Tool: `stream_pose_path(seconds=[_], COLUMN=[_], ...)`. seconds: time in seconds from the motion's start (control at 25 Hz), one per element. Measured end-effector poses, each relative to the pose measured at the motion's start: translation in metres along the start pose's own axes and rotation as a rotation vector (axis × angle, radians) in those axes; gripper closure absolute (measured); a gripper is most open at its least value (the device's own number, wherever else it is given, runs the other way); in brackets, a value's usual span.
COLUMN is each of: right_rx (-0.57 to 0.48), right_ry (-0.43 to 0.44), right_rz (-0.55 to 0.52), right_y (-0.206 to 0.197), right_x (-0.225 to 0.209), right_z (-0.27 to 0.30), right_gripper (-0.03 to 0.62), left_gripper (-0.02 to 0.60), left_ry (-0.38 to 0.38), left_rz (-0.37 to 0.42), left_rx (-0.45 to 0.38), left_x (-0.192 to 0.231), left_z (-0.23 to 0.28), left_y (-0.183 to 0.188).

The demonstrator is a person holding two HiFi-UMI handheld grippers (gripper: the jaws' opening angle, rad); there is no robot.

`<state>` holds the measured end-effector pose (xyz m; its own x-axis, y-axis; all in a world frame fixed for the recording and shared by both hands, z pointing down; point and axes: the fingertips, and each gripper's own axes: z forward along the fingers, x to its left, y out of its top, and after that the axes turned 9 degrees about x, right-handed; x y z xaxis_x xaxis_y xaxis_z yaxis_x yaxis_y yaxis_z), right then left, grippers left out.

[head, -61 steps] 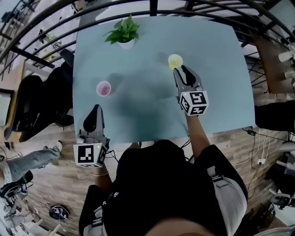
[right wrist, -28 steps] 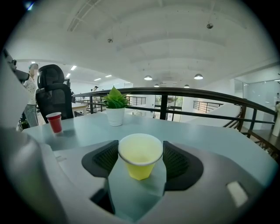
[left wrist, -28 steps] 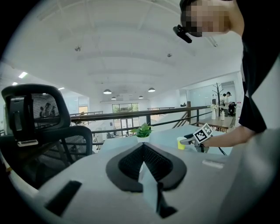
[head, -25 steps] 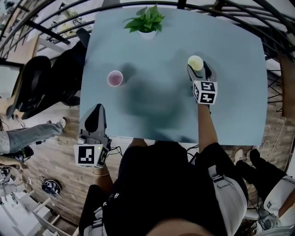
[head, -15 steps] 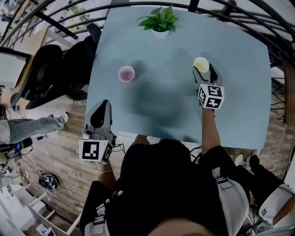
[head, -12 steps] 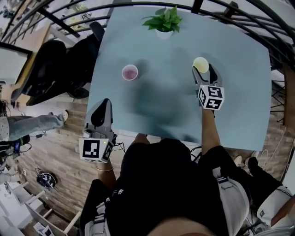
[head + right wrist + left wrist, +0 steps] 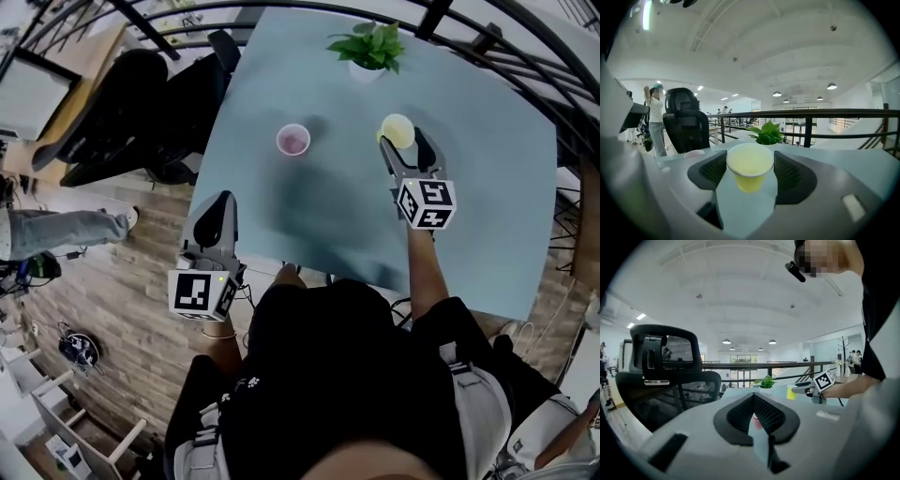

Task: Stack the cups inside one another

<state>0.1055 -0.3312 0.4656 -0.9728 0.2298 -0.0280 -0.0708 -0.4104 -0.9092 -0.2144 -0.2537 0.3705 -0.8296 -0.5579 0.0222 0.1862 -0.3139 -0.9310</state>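
Yellow cup (image 7: 750,168): pale, tapered, upright, open-topped.

Potted plant (image 7: 373,47) — black office chair (image 7: 117,108)

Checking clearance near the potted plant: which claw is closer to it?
Right. The right claw, gripping the yellow cup, is just short of the potted plant. The left claw hangs at the near-left edge of the table, far from the plant.

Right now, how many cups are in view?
2. A pink cup stands on the table, toward its left side; a yellow cup is gripped in the right tongs. None seems hidden.
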Motion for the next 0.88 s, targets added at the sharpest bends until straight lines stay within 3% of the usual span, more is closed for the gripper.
stream_pose_path(seconds=[0.88], right_rx=[-0.046], right_ry=[0.321], right_rz=[-0.149], right_y=[0.054], right_x=[0.160], right_z=[0.051], right_gripper=[0.276], left_gripper=[0.591], left_ry=[0.162], left_rz=[-0.085], left_rx=[-0.027], left_x=[0.070], left_z=[-0.055], left_y=[-0.021])
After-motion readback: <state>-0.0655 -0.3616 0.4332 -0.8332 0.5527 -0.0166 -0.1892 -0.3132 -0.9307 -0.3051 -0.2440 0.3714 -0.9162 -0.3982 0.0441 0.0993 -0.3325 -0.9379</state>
